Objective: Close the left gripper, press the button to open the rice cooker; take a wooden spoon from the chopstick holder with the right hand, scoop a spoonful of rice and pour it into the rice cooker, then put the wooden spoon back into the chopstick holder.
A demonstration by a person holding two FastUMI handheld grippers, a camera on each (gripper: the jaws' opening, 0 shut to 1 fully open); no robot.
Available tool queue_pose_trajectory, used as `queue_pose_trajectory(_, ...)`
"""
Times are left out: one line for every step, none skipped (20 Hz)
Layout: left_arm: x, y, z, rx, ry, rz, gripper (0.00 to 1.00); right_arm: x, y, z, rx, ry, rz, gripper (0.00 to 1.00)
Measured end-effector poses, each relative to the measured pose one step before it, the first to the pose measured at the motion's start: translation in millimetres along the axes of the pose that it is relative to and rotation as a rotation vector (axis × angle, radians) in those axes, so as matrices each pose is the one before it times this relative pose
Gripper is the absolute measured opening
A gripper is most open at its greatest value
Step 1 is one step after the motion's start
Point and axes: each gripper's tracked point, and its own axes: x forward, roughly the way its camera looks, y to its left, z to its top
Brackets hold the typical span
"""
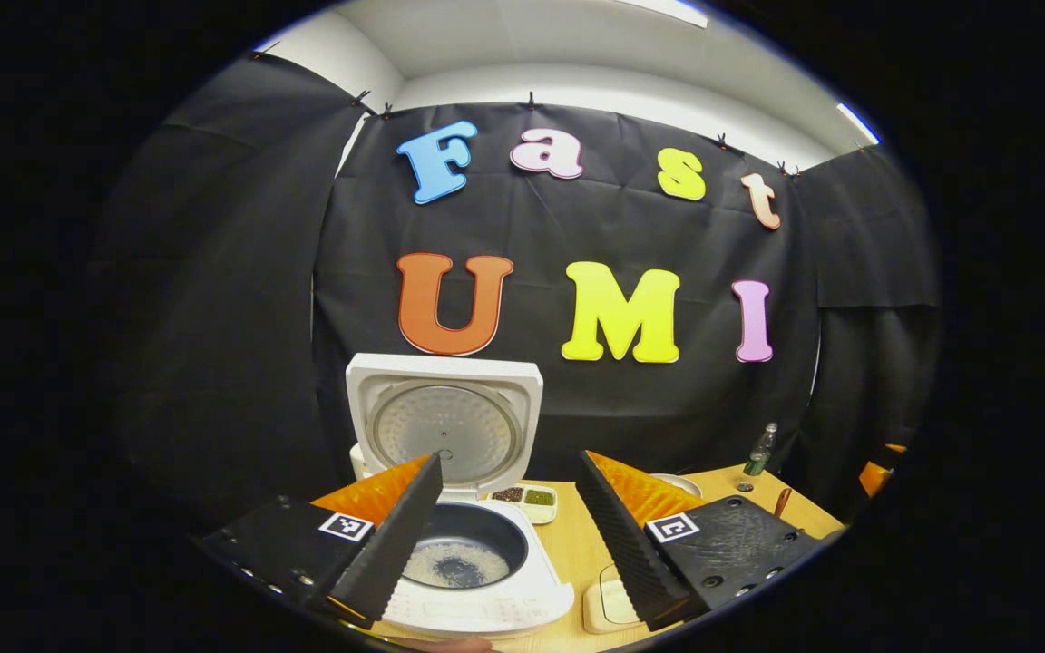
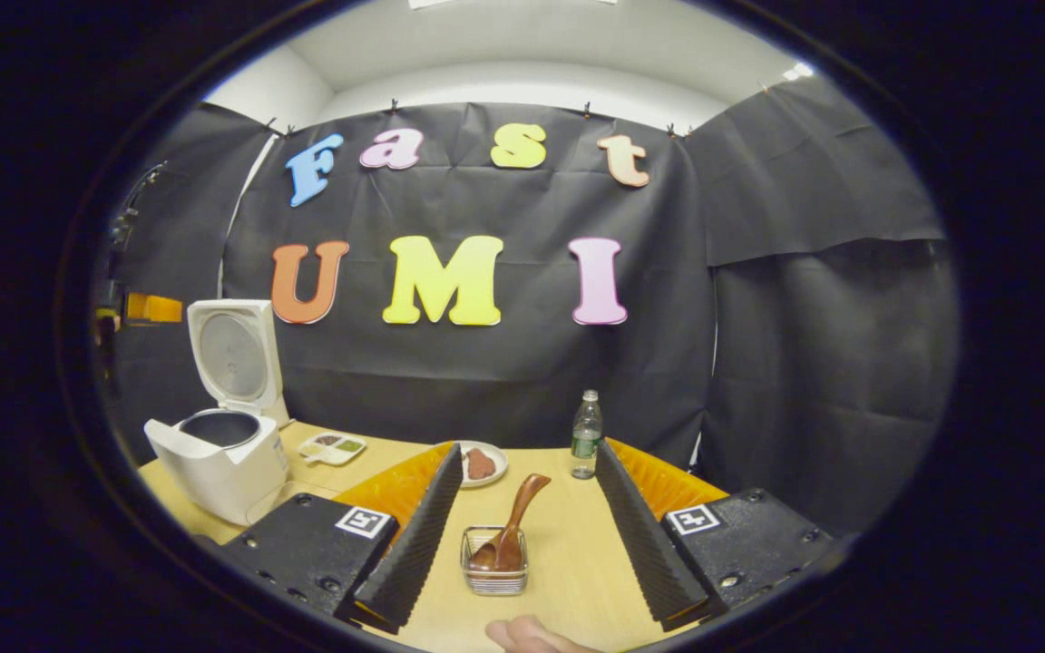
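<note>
The white rice cooker (image 1: 486, 608) stands open with its lid (image 1: 445, 426) upright, and a thin layer of rice (image 1: 459, 567) lies in its dark pot. My left gripper (image 1: 509, 544) hangs open just above and in front of the pot, nothing between its fingers. In the right gripper view the cooker (image 2: 223, 462) sits far left. The wooden spoon (image 2: 515, 519) leans in the small wire chopstick holder (image 2: 495, 573) on the table. My right gripper (image 2: 530, 544) is open, with the holder ahead between its fingers and untouched.
A small divided dish (image 2: 332, 446) lies beside the cooker. A plate with brown food (image 2: 479, 464) and a plastic bottle (image 2: 586, 435) stand at the back of the wooden table (image 2: 568, 562). A beige square pad (image 1: 609, 603) lies right of the cooker. A fingertip (image 2: 532, 635) shows at the bottom.
</note>
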Motion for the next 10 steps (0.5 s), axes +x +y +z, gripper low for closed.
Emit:
queue_pose_trajectory(8.49, 8.68, 7.69, -0.00057, 0.00256, 0.01939, 0.94, 0.65, 1.52, -2.69, -0.00024, 0.00523, 0.00204, 0.95)
queue_pose_trajectory(8.88, 8.78, 7.83, 0.00469, -0.00528, 0.02351, 0.94, -0.11, 2.34, -2.06, 0.00227, 0.00431, 0.00778, 0.95)
queue_pose_trajectory(9.87, 5.67, 10.91, 0.00384, -0.01381, 0.01047, 0.94, -0.59, 3.98, -0.86, 0.00451, -0.00350, 0.01275, 0.95)
queue_pose_trajectory(9.06, 3.77, 8.88, -0.00163, -0.01055, 0.00772, 0.94, 0.66, 1.93, 0.17, 0.00524, -0.00596, 0.01018, 0.95)
queue_pose_trajectory(8.11, 2.30, 6.96, -0.00520, -0.00320, -0.00527, 0.94, 0.38, 2.45, 1.18, 0.00538, -0.00745, 0.00846, 0.95)
queue_pose_trajectory(9.33, 5.86, 5.96, -0.00487, -0.00566, 0.00940, 0.94, 0.86, 1.38, 1.68, 0.00645, -0.00474, 0.00728, 0.95)
queue_pose_trajectory(10.23, 8.17, 5.02, -0.01072, -0.00351, 0.01413, 0.94, 1.05, 3.32, 0.55, 0.00114, -0.00397, 0.00857, 0.95)
queue_pose_trajectory(9.29, 2.08, 3.34, -0.01387, 0.00488, 0.00026, 0.94, 1.97, 1.43, -1.00, -0.00111, -0.00233, 0.00566, 0.95)
queue_pose_trajectory(8.54, -2.35, 3.92, -0.01577, 0.00103, -0.01736, 0.94, 0.94, 0.94, 1.03, 0.00283, -0.00405, 0.00277, 0.95)
queue_pose_trajectory(9.28, -4.28, 4.46, -0.01274, -0.00412, -0.02826, 0.94, 1.52, -1.54, 0.29, 0.00316, 0.00252, -0.00160, 0.92)
